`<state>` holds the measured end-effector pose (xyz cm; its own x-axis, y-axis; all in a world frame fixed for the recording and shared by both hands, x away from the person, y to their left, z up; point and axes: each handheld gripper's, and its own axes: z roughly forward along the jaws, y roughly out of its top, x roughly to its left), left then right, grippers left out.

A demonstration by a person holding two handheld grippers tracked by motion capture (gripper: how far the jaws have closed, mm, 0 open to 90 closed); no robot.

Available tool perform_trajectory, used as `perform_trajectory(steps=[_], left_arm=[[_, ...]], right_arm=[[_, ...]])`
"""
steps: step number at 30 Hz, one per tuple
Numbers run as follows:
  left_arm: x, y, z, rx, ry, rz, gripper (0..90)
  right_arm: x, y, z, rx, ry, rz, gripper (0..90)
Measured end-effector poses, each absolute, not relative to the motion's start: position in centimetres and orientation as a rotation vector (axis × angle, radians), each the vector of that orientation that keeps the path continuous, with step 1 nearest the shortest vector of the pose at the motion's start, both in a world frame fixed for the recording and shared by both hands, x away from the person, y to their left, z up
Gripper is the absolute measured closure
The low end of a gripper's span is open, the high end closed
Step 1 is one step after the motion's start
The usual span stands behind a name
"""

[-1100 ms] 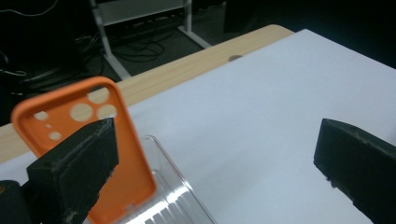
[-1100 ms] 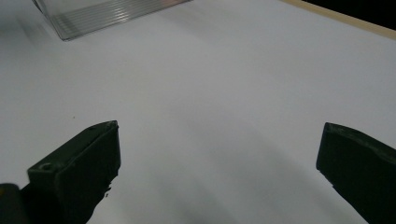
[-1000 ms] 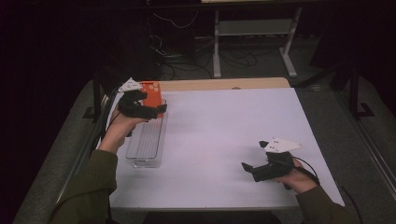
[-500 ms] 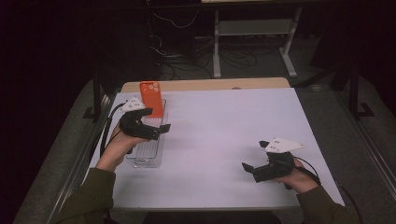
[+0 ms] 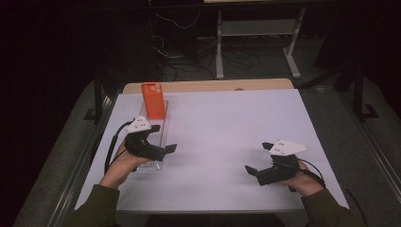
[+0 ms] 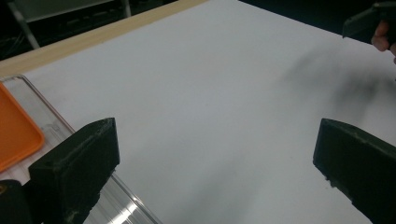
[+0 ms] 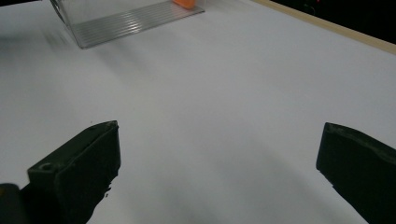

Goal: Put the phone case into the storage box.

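Orange phone case (image 5: 153,100) rests at far end of clear tray (image 5: 159,130), left side of table (image 5: 227,142). We note left gripper (image 5: 161,150) has pulled back from case toward near end of tray, jaws wide, empty; placing looks done. Right gripper (image 5: 257,163) low over table, well apart, wide open, empty.

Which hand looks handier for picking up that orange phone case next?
Probably the left. The left gripper, open, sits over the clear tray holding the orange phone case; the right gripper is across the table.
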<state>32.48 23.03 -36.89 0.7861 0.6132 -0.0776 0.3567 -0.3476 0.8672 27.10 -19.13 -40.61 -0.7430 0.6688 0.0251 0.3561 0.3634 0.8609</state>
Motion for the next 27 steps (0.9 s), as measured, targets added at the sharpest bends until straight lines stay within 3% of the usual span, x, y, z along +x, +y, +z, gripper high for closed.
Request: perform_trajectory(steps=[27], left_arm=[[29.4, 24.4, -39.8, 1.918, 0.699, 0.316, 0.0]], right_arm=[[26.6, -20.0, -39.8, 0.85, 2.281, 1.402, 0.0]])
